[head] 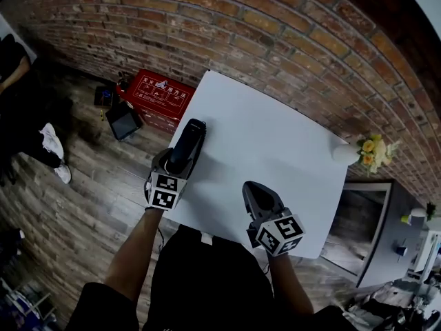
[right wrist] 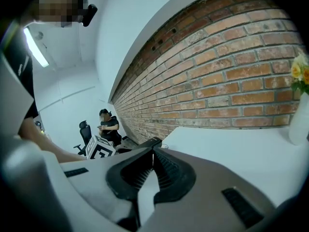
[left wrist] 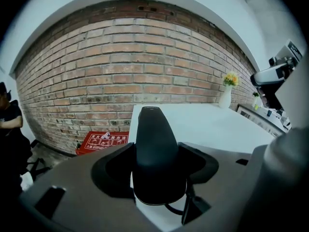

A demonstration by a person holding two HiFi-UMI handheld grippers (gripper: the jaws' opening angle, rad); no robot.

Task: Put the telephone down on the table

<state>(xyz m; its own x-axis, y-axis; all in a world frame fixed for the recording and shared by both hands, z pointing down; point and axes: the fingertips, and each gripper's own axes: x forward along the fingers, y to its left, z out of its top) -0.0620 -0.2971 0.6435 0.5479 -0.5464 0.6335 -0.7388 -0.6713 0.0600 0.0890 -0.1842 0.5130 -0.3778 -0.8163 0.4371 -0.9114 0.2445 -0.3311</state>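
Handset held at the tabletop's edge, not yet set down.
The left tongs (head: pixel 178 165) grip the one black, curved plastic telephone handset (left wrist: pixel 154 153), which juts ahead of their jaws over the edge of the single white tabletop (head: pixel 275 136). The right tongs (head: pixel 255 188), closed and empty, hover to their right. Next, I judge: lower the handset flat, further in from the edge, then open the jaws.

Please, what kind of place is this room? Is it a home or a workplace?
Most likely a workplace, perhaps a loft-style office or studio. A long bare brick wall runs behind a plain white table, and a black office chair stands in the background, next to a seated person.
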